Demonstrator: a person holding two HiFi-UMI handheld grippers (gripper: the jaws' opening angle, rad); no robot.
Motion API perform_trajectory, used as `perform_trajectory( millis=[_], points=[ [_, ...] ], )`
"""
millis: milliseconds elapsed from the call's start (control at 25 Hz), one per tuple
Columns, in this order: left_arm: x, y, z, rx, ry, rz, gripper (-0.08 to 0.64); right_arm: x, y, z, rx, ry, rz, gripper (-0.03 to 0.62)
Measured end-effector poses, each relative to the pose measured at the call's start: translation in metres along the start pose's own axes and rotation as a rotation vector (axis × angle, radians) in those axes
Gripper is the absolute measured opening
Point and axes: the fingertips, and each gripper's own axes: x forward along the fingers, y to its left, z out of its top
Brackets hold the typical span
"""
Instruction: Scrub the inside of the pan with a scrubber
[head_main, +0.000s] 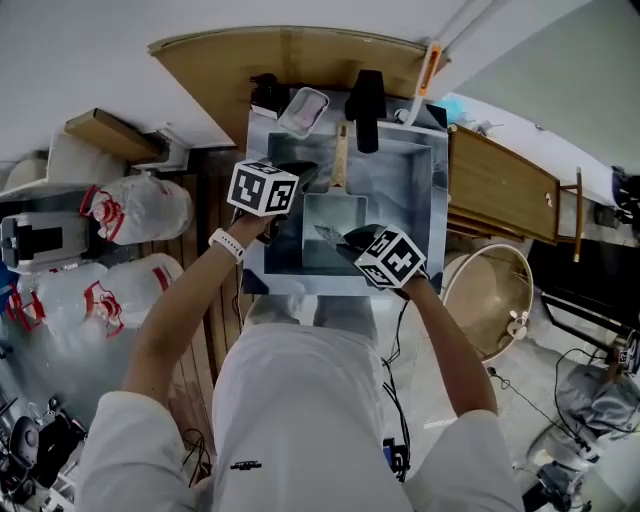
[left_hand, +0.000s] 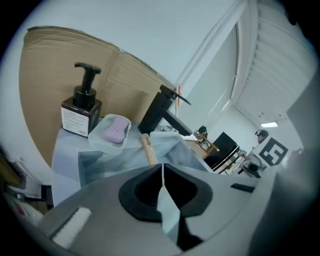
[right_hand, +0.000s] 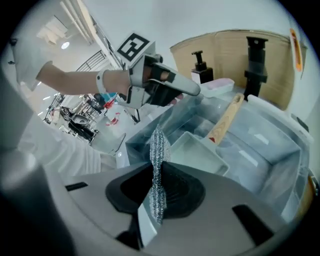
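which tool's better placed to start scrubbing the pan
Right: the right tool is shut on the scrubber and sits just over the pan. The left tool is shut with nothing between its jaws.

The pan (head_main: 335, 232) is a small rectangular tray of pale grey metal with low walls and an empty inside. It lies flat and open side up on the floor of the sink (head_main: 438, 200). Its light wooden handle (head_main: 340, 160) points to 12 o'clock in the head view. The scrubber (right_hand: 158, 145) is a silvery metal-mesh wad, squeezed into a thin upright strip between the right gripper's (right_hand: 156, 170) jaws, above the pan's 6 o'clock half.
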Motion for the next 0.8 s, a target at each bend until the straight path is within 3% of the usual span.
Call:
perform_trajectory(
  millis=[280,520,800],
  points=[
    [-0.054,-0.036,-0.001,0.089,-0.06,0.053,0.006,-0.043,0.0,0.023,0.068,-0.169,-0.145,0.046],
    [-0.1,-0.068,0.0,0.104,-0.121,0.093,0.005,-0.083,0.01,0.041,0.065,-0.269,-0.255,0.046],
    [-0.134,-0.105,-0.002,0.148,-0.182,0.066,0.006,-0.118,0.046,0.066,0.103,-0.385,-0.281,0.048]
  ],
)
